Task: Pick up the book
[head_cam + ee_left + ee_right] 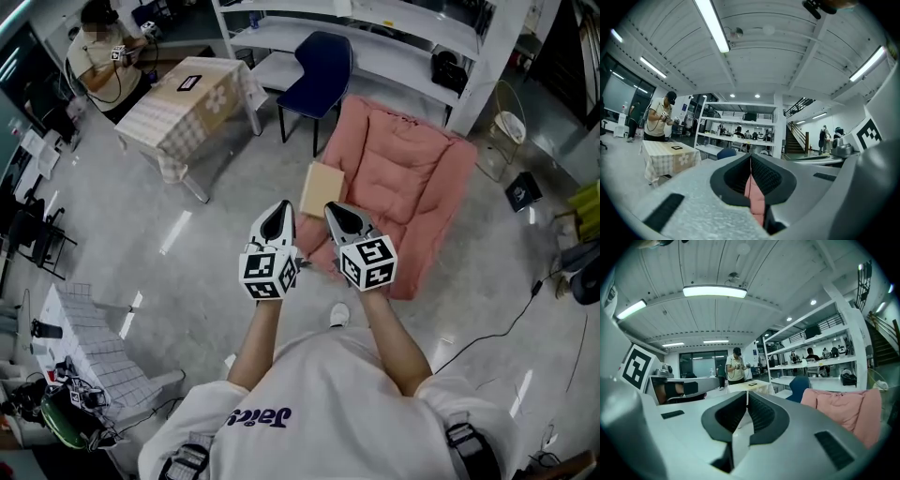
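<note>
Approach stage: book point(323, 190) lying flat at left edge of pink cushion point(412, 178), just beyond left gripper point(277, 220) and right gripper point(343, 221), both with jaws closed together and empty; next move likely requires opening jaws and lowering to book's edge.

A big lab or workshop hall: bare concrete floor point(187, 281), white rack shelves point(394, 37) beyond the fingers point(277, 223), ceiling strip lights point(712, 26), a staircase point(796, 140), 1 person point(98, 61) at a table point(178, 117) far left of them.
</note>
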Demonstrator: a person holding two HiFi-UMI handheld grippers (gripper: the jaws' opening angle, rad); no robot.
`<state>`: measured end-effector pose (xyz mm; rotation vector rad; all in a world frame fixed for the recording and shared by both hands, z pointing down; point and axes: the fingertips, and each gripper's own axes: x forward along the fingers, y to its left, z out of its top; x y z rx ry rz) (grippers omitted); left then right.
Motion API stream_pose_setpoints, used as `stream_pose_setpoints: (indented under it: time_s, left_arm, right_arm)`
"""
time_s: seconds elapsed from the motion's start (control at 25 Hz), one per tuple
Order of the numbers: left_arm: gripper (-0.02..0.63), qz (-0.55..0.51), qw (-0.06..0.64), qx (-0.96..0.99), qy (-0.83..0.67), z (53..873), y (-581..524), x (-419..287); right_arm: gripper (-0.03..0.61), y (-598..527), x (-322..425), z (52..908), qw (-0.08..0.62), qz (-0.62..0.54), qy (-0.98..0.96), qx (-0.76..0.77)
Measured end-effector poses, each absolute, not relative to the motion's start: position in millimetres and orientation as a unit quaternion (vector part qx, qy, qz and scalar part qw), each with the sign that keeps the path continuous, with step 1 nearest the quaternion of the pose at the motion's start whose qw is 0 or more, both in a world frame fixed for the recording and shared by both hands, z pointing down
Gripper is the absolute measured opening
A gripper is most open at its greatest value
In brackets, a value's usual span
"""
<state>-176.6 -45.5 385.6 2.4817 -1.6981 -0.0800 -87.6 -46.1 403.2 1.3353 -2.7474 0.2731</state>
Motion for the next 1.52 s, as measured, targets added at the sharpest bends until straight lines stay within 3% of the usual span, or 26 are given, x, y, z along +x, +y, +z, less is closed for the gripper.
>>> stream_pose_setpoints:
  time_s: [0.64, 1.52]
  left_arm:
    - [0.017, 0.039, 0.117, 0.841, -0.527, 432.6, -159.4, -106.0]
    - [0.018, 0.206, 0.245, 0.845, -0.429, 647.6, -350.0, -120.2]
  right_arm:
    - [0.023, -157.8, -0.8, 458.6, 0.074, 0.171, -0.865, 0.467]
    - [0.03, -307.3, 12.0, 669.4, 0.176, 0.328, -0.793, 0.482]
